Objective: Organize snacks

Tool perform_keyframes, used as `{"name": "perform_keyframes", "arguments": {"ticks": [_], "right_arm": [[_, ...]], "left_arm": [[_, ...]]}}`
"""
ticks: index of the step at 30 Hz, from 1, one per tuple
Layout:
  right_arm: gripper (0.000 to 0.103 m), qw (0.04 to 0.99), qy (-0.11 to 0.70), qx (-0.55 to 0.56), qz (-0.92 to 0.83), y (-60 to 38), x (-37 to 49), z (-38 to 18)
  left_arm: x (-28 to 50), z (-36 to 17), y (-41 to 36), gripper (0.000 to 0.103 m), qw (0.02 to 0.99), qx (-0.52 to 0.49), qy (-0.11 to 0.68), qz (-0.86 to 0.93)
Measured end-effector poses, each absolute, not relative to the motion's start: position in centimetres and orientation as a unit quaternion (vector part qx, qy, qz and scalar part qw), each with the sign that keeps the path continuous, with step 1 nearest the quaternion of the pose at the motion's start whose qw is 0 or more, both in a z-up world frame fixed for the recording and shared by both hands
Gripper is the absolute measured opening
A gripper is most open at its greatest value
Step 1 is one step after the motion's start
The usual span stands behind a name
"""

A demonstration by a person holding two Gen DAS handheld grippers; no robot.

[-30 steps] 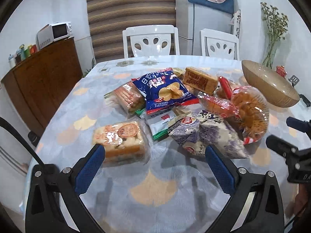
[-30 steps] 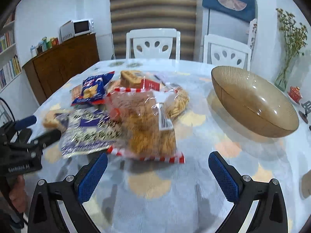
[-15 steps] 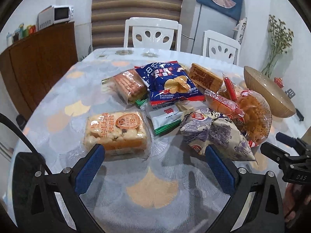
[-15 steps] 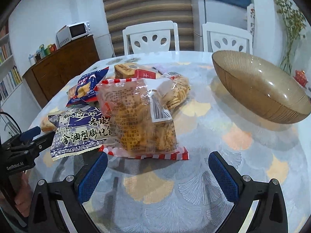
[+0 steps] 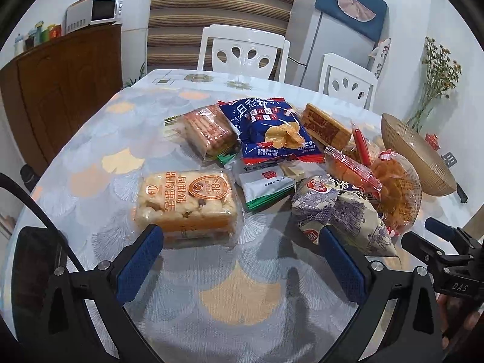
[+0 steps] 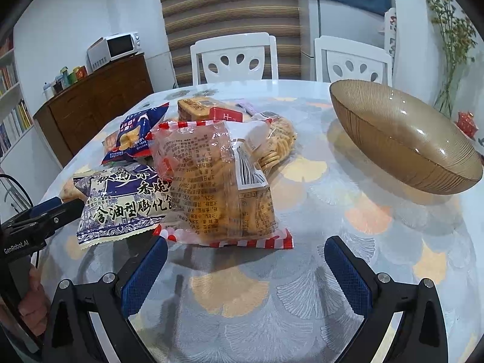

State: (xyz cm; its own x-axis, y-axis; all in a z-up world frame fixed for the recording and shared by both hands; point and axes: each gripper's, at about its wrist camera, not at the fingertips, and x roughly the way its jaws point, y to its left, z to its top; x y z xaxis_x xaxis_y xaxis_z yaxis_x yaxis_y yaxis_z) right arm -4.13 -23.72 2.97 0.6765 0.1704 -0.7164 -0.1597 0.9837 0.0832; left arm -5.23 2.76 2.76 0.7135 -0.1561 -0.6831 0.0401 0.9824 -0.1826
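So both my tools were spread wide with nothing in them. The left tool (image 5: 242, 260) hung low over the counter (image 5: 236, 299), its ribbed blue pads either side of a blocky, clear-wrapped puffed rice cake pack (image 5: 186, 204), the left pad right at its near corner but not gripping it. The right tool (image 6: 246, 267) sat just short of a crinkly see-through cracker bag (image 6: 222, 186) with red-and-white striped seams and a barcode sticker, jaws well apart.

All the snacks were heaped mid-counter: a glossy blue chip bag (image 5: 272, 131) lay puffed up on top, a clear pack of long biscuit sticks (image 5: 208, 131) to its left, a brick-shaped brown wafer pack (image 5: 325, 128) to its right. Flat white-and-green sachets (image 5: 266, 187) sat between the rice cake and a pillowy purple-and-white printed bag (image 5: 341, 214). From the right view that purple bag (image 6: 124, 204) was touching the cracker bag's left side, and round crackers in another clear wrap (image 6: 276, 142) poked out behind it.

The wide amber glass bowl (image 6: 402, 139), finely ribbed and shallow, stood well apart from the pile on the right. The counter had a shiny cover with a grey and orange fan-leaf print. White plastic chairs (image 5: 242, 51) stood at the far side
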Motion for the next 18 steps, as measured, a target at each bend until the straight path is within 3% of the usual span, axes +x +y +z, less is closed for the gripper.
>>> {"name": "perform_keyframes", "arguments": {"ticks": [18], "right_arm": [[0.103, 0.912, 0.399, 0.015, 0.090, -23.9, -4.0, 2.7]], "left_arm": [[-4.8, 2.4, 4.0, 0.102, 0.914, -0.117, 0.384, -0.058]]}}
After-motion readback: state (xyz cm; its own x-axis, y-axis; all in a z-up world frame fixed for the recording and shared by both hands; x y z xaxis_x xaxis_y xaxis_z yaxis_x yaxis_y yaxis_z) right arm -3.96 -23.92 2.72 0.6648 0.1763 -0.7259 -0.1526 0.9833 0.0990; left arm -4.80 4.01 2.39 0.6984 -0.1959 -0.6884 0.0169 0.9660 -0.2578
